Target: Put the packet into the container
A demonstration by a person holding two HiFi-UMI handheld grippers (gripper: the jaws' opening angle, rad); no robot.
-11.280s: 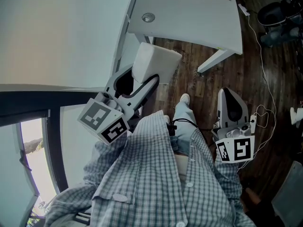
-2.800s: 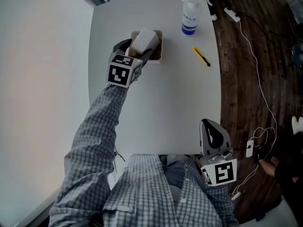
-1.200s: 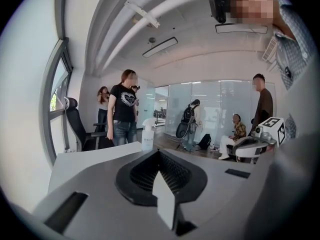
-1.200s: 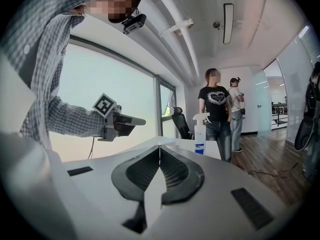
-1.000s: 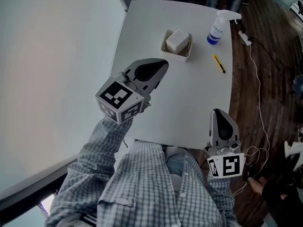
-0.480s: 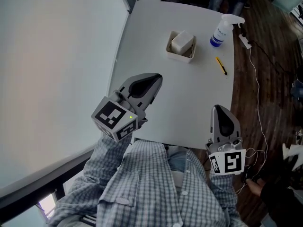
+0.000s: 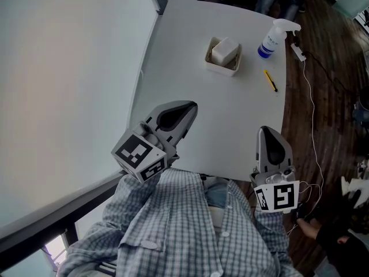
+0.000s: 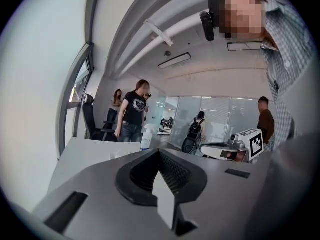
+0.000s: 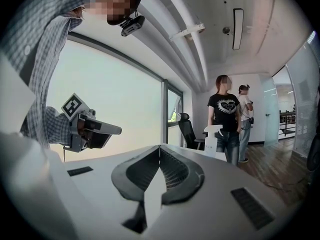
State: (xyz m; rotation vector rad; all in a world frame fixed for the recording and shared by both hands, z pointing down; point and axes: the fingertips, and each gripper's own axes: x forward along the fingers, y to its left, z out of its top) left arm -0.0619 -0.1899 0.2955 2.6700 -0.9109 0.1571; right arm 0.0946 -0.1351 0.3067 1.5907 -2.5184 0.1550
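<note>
Pulled back from the container (image 7: pixel 221 68) to 7 o'clock, over the worktop (image 7: pixel 230 114) near edge: left tongs (image 7: pixel 184 108), closed, empty. Right tongs (image 7: pixel 268 133) at 5 o'clock, closed, empty. Packet (image 7: pixel 225 51) inside container at 12 o'clock. Task likely done.

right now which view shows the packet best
The head view: the packet lies in full sight inside the container on the table. Both gripper views look low across the table and show no clear packet.
</note>
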